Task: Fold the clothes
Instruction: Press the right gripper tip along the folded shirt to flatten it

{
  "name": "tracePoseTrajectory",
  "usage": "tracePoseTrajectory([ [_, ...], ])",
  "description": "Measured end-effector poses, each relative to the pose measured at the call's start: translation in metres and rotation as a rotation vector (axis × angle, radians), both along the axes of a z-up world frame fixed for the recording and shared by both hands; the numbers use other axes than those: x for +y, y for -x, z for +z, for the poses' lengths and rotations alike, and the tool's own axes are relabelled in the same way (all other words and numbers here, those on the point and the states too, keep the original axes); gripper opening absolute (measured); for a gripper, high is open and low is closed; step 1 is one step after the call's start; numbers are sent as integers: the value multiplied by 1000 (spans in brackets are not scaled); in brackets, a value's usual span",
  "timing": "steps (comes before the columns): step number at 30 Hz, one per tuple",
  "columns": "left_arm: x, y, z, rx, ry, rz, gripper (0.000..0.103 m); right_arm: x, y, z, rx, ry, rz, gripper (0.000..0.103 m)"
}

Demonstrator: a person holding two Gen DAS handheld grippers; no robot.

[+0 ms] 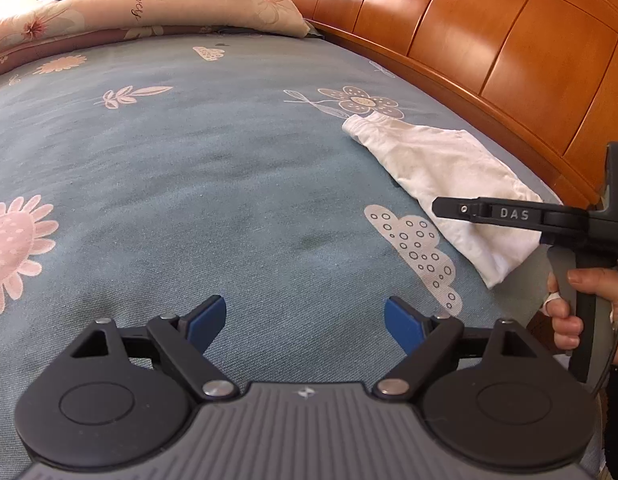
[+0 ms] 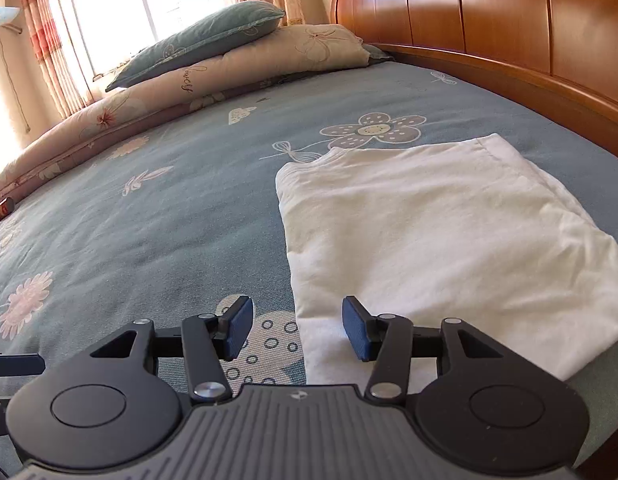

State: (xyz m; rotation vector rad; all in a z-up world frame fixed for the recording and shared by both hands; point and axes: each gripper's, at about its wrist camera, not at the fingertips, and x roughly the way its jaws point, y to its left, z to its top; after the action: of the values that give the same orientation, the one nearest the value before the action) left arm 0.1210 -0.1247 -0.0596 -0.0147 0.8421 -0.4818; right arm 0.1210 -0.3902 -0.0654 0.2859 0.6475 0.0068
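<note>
A folded white garment (image 2: 437, 232) lies flat on the blue flowered bedspread (image 2: 157, 216), close to the wooden headboard. In the left wrist view the same garment (image 1: 441, 168) lies at the right. My right gripper (image 2: 298, 330) hovers over the garment's near left corner, open, its blue pads apart with nothing pinched between them. That right gripper (image 1: 441, 204) also shows from the side in the left wrist view, held by a hand (image 1: 577, 312). My left gripper (image 1: 304, 322) stands wide open over bare bedspread, left of the garment and apart from it.
The orange wooden headboard (image 1: 489, 40) runs along the right. Pillows and a rolled quilt (image 2: 213, 60) are stacked at the far end by a bright window with curtains (image 2: 121, 4). A small dark object (image 2: 1, 210) lies at the bed's left edge.
</note>
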Motion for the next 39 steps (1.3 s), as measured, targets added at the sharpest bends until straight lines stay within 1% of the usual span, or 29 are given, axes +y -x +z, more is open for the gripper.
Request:
tracePoseTrajectory([
  [1,0,1,-1,3,-6,3,87,0,6,1,-9,-9,-4,61],
  [2,0,1,-1,6,-9,7,87,1,8,-2,4,-6,-6,63],
  [4,-2,2,-2,11,-20,15,87,3,11,-13,47,16,-14,63],
  [5,-2,3,-1,8,-26,15,87,3,15,-15,46,20,-15,63],
  [7,-3,7,1,-6,-36,5,88,0,25,-11,31,-11,-17,63],
  [9,-2,9,2,-12,-41,9,89,-8,36,-6,-3,-36,-51,63],
  [11,-2,9,2,-8,-41,14,90,-19,40,-6,-9,-24,-93,64],
  [13,-4,10,2,-7,-42,10,90,-31,41,-11,27,-26,-124,66],
  [15,-5,11,2,-8,-44,2,90,-43,45,-15,40,-45,-139,66],
  [17,-7,12,3,-15,-48,-9,90,-53,55,-11,-13,-53,-161,66],
  [20,-9,12,2,-13,-53,-10,90,-73,62,-1,-76,-27,-216,68],
  [24,-12,12,0,-5,-56,-14,90,-114,60,-3,-122,-15,-328,68],
  [28,-14,8,-5,8,-67,-13,90,-144,51,-20,-76,-31,-361,68],
  [29,-15,7,-6,12,-70,-13,90,-148,49,-23,-62,-35,-367,65],
  [31,-16,5,-7,14,-74,-15,90,-148,49,-22,-65,-37,-372,65],
  [32,-17,4,-8,14,-76,-17,90,-144,49,-17,-74,-17,-367,66],
  [36,-23,2,-10,12,-89,-26,90,-128,41,-1,-158,50,-323,69],
  [39,-26,2,-11,4,-99,-27,90,-127,23,-2,-160,86,-316,69],
])
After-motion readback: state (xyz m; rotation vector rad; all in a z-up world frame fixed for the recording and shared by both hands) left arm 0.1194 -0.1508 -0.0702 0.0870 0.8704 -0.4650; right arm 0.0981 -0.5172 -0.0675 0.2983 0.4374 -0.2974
